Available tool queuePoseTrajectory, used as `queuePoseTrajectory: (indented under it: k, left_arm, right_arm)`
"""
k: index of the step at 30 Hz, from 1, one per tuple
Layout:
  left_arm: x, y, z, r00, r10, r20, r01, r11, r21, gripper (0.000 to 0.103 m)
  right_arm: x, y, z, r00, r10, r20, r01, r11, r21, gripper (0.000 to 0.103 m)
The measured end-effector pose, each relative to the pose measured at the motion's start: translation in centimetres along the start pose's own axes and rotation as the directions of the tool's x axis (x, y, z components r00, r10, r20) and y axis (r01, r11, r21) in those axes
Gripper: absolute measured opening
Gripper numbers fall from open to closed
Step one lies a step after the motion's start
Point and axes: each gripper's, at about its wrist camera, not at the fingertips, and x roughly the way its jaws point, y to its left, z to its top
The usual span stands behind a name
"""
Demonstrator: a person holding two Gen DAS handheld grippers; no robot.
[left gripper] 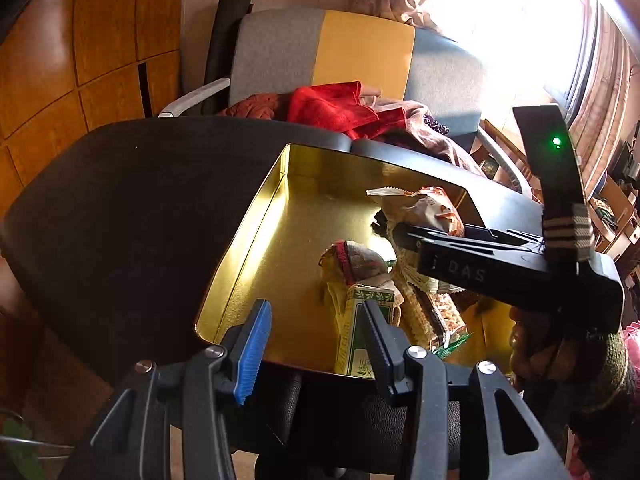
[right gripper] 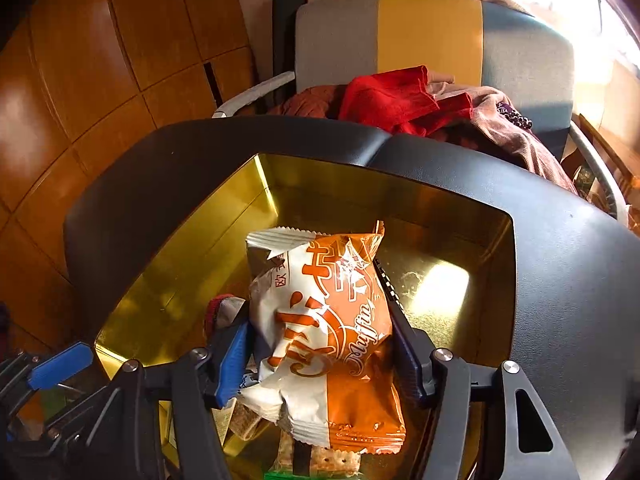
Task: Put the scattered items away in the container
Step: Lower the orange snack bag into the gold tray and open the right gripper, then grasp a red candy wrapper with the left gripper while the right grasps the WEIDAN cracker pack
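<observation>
Right gripper (right gripper: 320, 332) sits over the shiny gold rectangular metal tin (right gripper: 192, 240), which rests on a black padded surface (right gripper: 560, 280). Between its fingers: an orange-and-white crinkly plastic muffin packet (right gripper: 320, 320). The blue-padded finger (right gripper: 232, 360) and the dark finger (right gripper: 400, 328) are both against the packet's sides, so it reads as clamped on the packet, held above the tin floor. In the left wrist view the same packet (left gripper: 424, 208) shows at the tip of the right gripper (left gripper: 400, 236), inside the tin's outline.

Left gripper (left gripper: 316, 344) is at the near edge of the tin (left gripper: 256, 216), fingers spread, nothing pinched. Its blue ribbed pad (left gripper: 254, 352) is over the near rim; the dark finger (left gripper: 380, 344) is in front of a green-and-white printed carton (left gripper: 360, 332) but I can't see it pressing on it. Calling it released.

Already in the tin, near-right part: the carton, a small pouch with a red band (left gripper: 352, 260), and clear-wrapped crackers (left gripper: 436, 316), all bunched together and touching. In the right view the crackers (right gripper: 320, 460) lie directly below the muffin packet. Far and left parts of the tin floor are bare gold.

Behind the black surface: a grey, yellow and blue upholstered chair (left gripper: 360, 48) with a red cloth (left gripper: 332, 108) heaped on its seat. Orange wood panelling (left gripper: 80, 60) on the left.
</observation>
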Motion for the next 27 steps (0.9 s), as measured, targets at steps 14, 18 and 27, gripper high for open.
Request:
queuePoseTrajectory:
  k: [14,18,27]
  left_arm:
    - [-0.9,-0.5,0.3,1.000,-0.007,0.016,0.007,1.000,0.015,0.047]
    - [-1.1,-1.1,0.4,1.000,-0.018,0.016,0.017,0.999,0.027,0.047]
    - [-1.4,-4.4,0.6,0.997,-0.074,0.011,0.073,0.992,0.101,0.047]
  right_arm:
    - [-2.3,-0.6,-0.1,0.997,0.026,0.067,-0.030,0.998,0.055,0.066]
    - [-3.4,-1.4,-0.4,0.996,0.019,0.086,-0.026,0.997,0.078,0.066]
    - [-7.0,-5.9,-3.6,0.990,-0.053,0.127,0.028,0.982,0.189,0.066]
